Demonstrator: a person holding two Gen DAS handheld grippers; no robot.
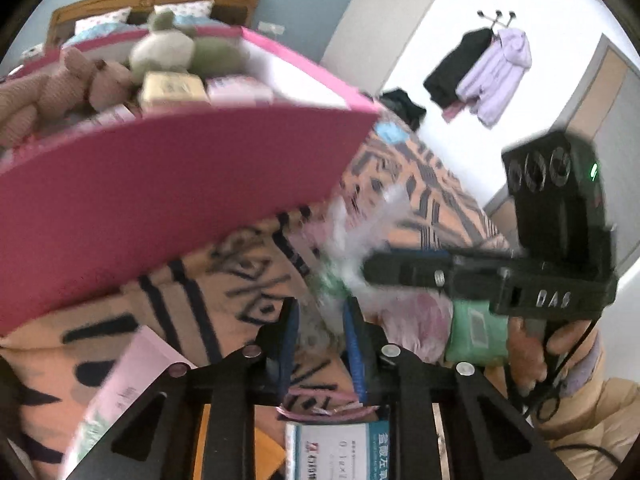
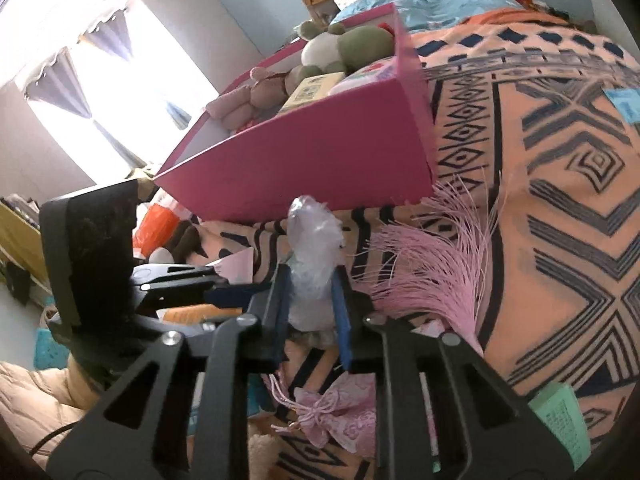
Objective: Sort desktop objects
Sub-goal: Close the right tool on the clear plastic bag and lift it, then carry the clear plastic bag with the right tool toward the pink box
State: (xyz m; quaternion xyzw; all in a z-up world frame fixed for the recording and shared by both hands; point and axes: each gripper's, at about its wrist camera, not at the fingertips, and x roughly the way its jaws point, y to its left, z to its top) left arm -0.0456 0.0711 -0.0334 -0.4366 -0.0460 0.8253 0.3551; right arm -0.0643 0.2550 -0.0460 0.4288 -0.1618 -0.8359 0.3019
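My right tongs [image 2: 310, 300] are clenched on a clear bag [image 2: 314, 248], pinched low between the blue pads [image 2: 342, 312]. My left tongs [image 1: 320, 336] sit half-open just left of them; whether they grip anything I cannot tell, the view being blurred. The pink box [image 2: 312, 160] lies just beyond, far and left, already holding toys [image 2: 344, 46]. I judge I should lift the bag over the near wall before letting go, minding the pink tassel [image 2: 436, 264] at right. The box floor is hidden, and the bag's contents are unclear.

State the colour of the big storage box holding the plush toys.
The storage box is magenta pink outside, with a white inner wall; the right wrist view shows it best.
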